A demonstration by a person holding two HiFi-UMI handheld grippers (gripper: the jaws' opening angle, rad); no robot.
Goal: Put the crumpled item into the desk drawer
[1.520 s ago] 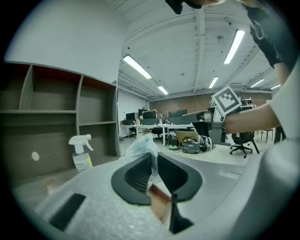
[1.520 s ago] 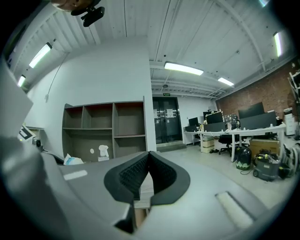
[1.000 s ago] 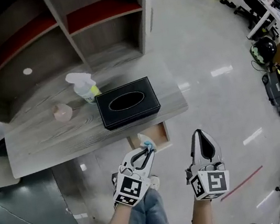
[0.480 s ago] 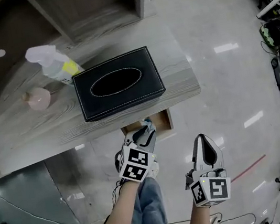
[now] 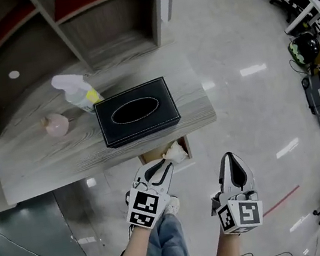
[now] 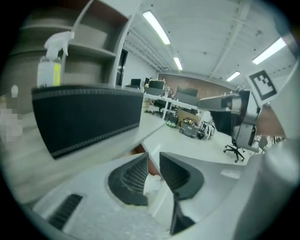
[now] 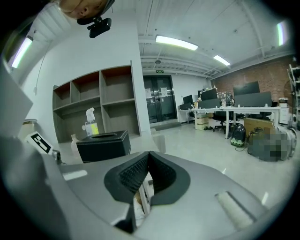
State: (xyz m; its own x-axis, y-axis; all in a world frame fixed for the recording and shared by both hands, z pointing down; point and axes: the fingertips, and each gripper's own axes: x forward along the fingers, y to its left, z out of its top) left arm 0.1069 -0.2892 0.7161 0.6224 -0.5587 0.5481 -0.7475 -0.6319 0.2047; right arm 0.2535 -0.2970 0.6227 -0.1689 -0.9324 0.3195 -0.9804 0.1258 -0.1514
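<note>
Lying in the open drawer (image 5: 151, 155) just ahead of the tips of the left tool (image 5: 164, 167), the crumpled item (image 5: 175, 151) is a pale wad with its peaked end turned away from that tool, toward the table (image 5: 50, 161) edge (too bunched to show a clear long axis). The left tool's jaws stand spread, pinching nothing. Off to its right, the right tool (image 5: 231, 160) hangs over the floor, back from the drawer, jaws pressed together with nothing between them.
</note>
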